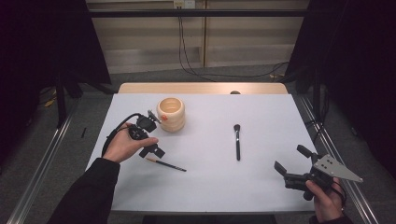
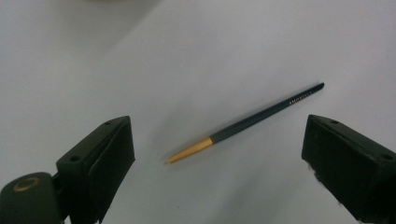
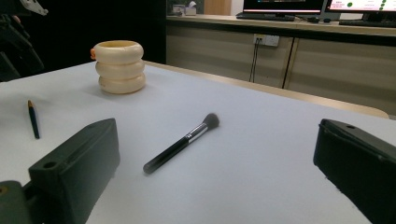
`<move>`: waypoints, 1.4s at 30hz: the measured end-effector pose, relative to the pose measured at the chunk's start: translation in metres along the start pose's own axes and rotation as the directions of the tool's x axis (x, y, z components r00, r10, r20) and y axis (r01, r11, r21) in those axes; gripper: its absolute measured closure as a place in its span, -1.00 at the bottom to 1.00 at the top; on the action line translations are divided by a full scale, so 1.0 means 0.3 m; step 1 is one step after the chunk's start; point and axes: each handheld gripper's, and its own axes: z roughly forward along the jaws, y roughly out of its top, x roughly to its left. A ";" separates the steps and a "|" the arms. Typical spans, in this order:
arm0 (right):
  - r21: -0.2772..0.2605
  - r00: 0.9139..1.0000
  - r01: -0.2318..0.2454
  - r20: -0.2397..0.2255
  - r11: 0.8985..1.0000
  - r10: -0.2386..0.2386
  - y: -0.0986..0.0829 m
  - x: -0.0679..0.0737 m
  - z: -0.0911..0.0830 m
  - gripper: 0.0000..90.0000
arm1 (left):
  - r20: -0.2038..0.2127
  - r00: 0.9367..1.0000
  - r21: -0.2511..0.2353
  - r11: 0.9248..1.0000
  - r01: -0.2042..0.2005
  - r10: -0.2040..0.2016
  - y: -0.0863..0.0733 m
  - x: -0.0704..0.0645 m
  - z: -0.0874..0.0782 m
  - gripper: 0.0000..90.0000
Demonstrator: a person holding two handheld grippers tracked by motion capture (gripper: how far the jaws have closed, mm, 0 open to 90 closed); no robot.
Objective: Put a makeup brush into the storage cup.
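Pencil-style liner brush (image 1: 166, 164), dark handle, gold tip: in the high view it lies flat on the tabletop (image 1: 261, 182) just below and beside your left gripper (image 1: 150, 136), which hovers with its fingers spread and nothing between them. Makeup brush (image 1: 237, 142), black, lies well apart, between the two grippers. Ringed cream holder (image 1: 171, 114) stands upright just beyond the left fingers, mouth open upward, probably the place for both brushes. Your right gripper (image 1: 292, 163) waits near the tabletop's near right corner, fingers spread, holding nothing.

Left gripper view: liner brush (image 2: 245, 123) lies diagonally in the gap between your spread fingers (image 2: 100, 163), touching neither, gold tip toward the left finger, dark end toward the right finger (image 2: 350, 163). I judge you are lined up to descend and pinch its handle. Bare tabletop on all sides; no edge nearby.

Right gripper view: makeup brush (image 3: 183, 141) lies ahead between the wide-spread fingers (image 3: 77, 163), bristles pointing away. Holder (image 3: 119, 66) stands far beyond the left finger; liner brush (image 3: 33, 119) is further left. Far tabletop edge runs behind; open room between.
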 end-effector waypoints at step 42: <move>-0.006 1.000 0.001 0.003 1.000 -0.001 0.000 0.001 0.000 -1.00 | 0.050 0.817 -0.010 0.819 -0.574 0.574 -0.028 -0.079 0.071 -0.58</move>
